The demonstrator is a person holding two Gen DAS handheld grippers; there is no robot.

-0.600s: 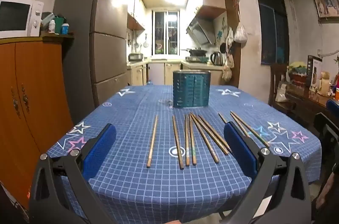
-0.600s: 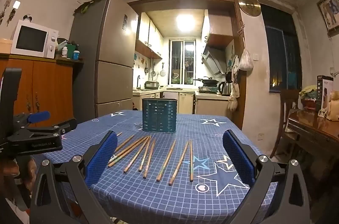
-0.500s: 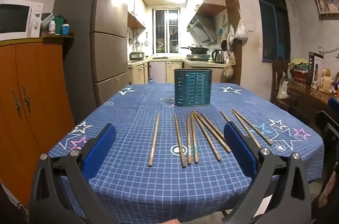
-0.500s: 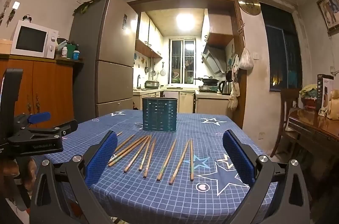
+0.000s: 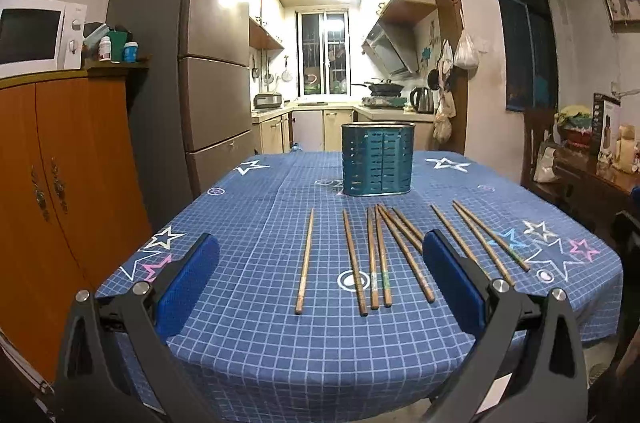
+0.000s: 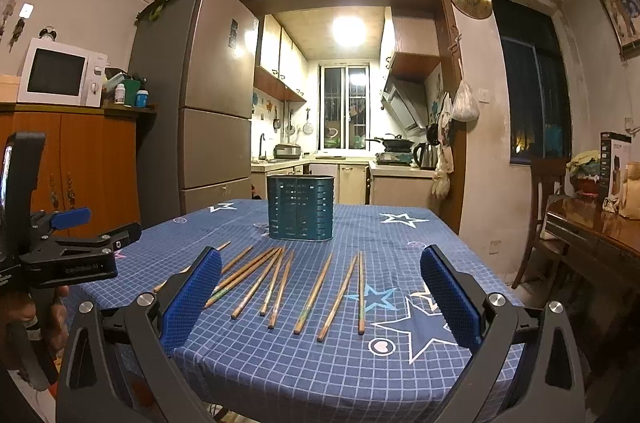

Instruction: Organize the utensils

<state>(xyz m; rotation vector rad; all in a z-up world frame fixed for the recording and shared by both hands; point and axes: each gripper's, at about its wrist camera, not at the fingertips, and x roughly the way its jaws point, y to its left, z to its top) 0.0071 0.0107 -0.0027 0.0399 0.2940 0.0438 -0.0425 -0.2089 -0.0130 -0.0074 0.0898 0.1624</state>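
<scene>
Chopsticks (image 5: 372, 259) lie loose on the blue tablecloth (image 5: 260, 343) at my twelve o'clock, holder (image 5: 377, 159) upright beyond them. My left gripper (image 5: 320, 283) and right gripper (image 6: 320, 287) gape wide, holding nothing.

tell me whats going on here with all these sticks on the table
A person is holding a hand-held gripper in each hand, about to tidy chopsticks. The left hand-held gripper and right hand-held gripper are both open and empty, poised at the near edge of the table. The wooden chopsticks lie loose on the blue cloth, none picked up yet, and the teal utensil holder stands upright behind them.
</scene>
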